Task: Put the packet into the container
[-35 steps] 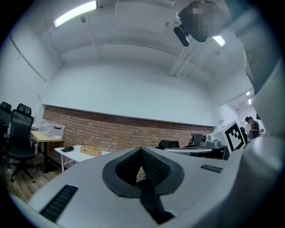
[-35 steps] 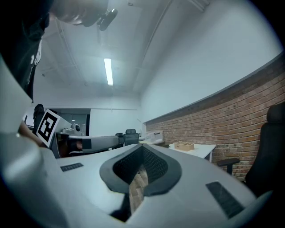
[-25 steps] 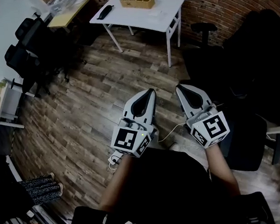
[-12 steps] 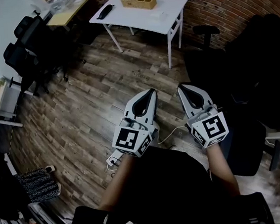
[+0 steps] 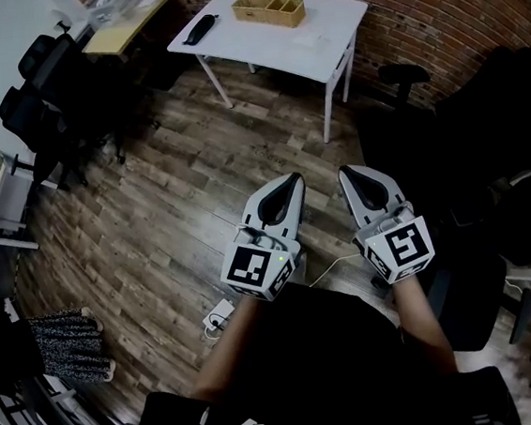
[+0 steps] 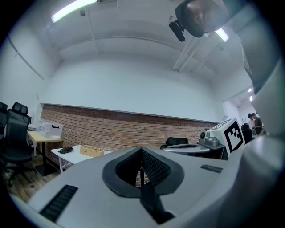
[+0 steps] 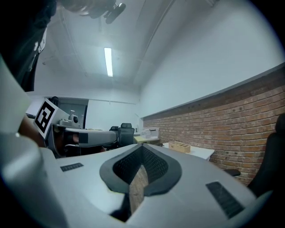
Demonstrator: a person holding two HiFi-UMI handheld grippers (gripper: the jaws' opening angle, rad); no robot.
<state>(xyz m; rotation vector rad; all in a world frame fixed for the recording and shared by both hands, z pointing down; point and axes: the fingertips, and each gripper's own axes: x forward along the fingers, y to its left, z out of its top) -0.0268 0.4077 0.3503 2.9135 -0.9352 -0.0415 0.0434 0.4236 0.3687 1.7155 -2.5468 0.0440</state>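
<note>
A white table (image 5: 322,36) stands far ahead by the brick wall. On it sit a wooden compartment container (image 5: 268,6) and, to its left, a dark flat item (image 5: 200,27) that may be the packet. My left gripper (image 5: 291,179) and right gripper (image 5: 354,170) are held side by side over the wooden floor, well short of the table, both shut and empty. In the left gripper view the shut jaws (image 6: 141,149) point toward the container (image 6: 91,150) and the dark item (image 6: 65,149). From the right gripper (image 7: 142,147), the container (image 7: 179,146) shows beyond the tips.
Black office chairs (image 5: 40,89) stand at the left, with more dark chairs (image 5: 484,137) at the right. A wooden desk (image 5: 123,24) is at the top left. A power strip with a white cable (image 5: 218,314) lies on the floor near my feet.
The whole view has drifted slightly, and the table sits a little further right in the picture. Both grippers stay shut and side by side, shifted slightly right.
</note>
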